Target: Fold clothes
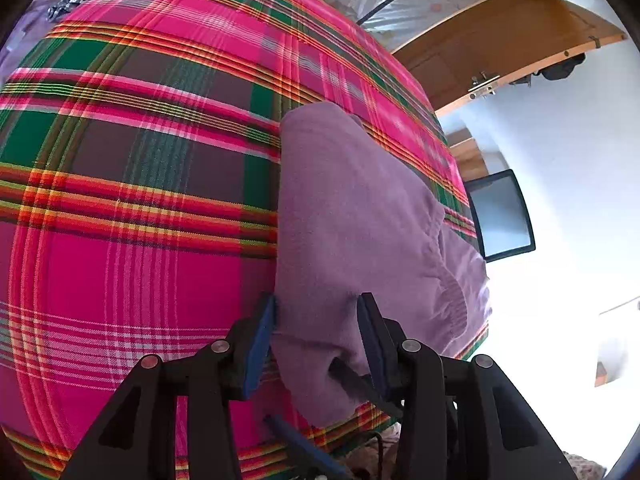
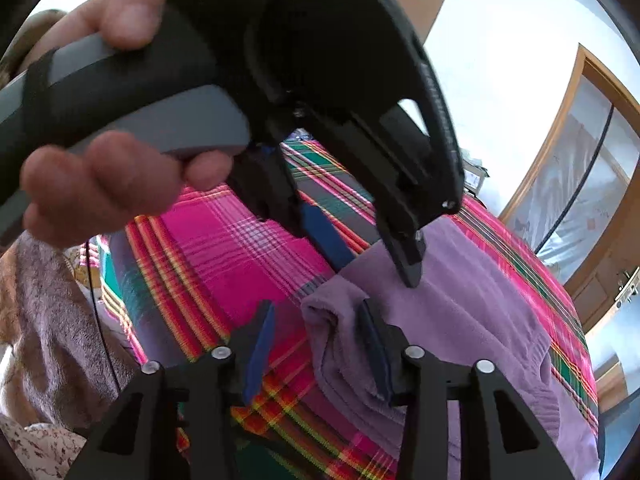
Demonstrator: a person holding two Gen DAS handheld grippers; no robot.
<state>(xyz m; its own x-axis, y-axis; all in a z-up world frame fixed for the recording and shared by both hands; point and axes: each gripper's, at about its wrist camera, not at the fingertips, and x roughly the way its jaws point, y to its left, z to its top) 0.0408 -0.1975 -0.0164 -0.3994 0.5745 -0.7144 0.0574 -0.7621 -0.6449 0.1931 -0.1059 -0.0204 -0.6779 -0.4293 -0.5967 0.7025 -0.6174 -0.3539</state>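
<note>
Right wrist view: soft lilac fleece garment (image 2: 460,320) lies folded along the plaid pink blanket's (image 2: 224,240) near right edge — long axis running away. Right claw (image 2: 316,344) gapes, one pad against its corner fold. Left claw (image 1: 316,340) straddles the near end, unclamped.

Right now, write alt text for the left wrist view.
A folded purple garment lies on a bright pink plaid cloth, its near end between the open fingers of the left gripper. A dark screen and a wooden door are beyond.
</note>
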